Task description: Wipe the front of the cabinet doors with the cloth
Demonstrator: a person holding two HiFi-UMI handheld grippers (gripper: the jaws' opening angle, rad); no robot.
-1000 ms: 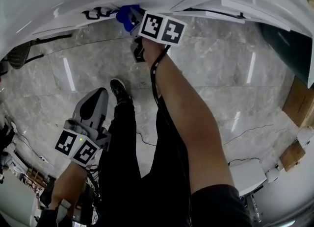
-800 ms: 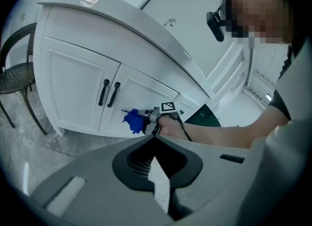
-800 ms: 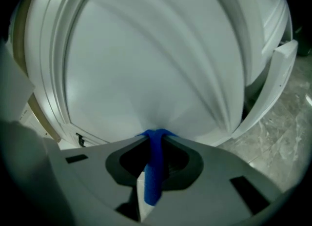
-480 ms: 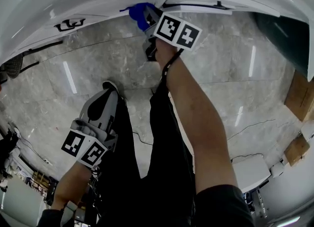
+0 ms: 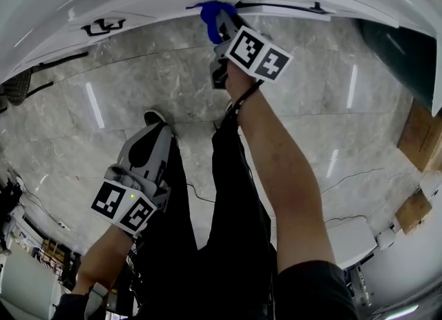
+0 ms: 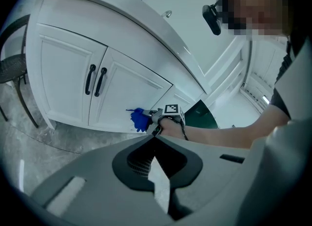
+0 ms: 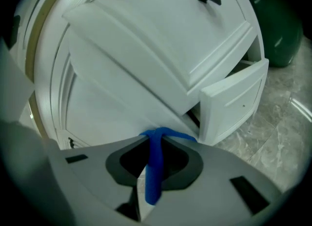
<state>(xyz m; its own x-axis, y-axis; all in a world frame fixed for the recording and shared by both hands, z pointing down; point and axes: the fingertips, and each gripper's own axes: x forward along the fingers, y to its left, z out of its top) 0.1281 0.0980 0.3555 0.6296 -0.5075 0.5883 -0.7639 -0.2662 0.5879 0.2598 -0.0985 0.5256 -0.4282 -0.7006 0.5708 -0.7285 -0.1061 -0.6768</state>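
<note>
Head view: the left claw (image 5: pixel 146 132) is held low, clenched on nothing. Farther right, the blue cloth (image 5: pixel 209 14) is pinched in the right claw (image 5: pixel 221 27) and held against the cabinet door (image 5: pixel 152 4) near its bottom edge. Wiping is judged to be under way; a steady sideways stroke, with firm pressure, is called for next.

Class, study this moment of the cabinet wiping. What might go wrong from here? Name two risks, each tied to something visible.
1. The right gripper pinches the blue cloth as a thin strip, with only a small bunch past the tips. Bare jaw tips may scrape the white cabinet door, or the cloth may slip out.
2. The neighbouring door stands ajar. A sweep that way could snag the cloth on its edge or knock it.
</note>
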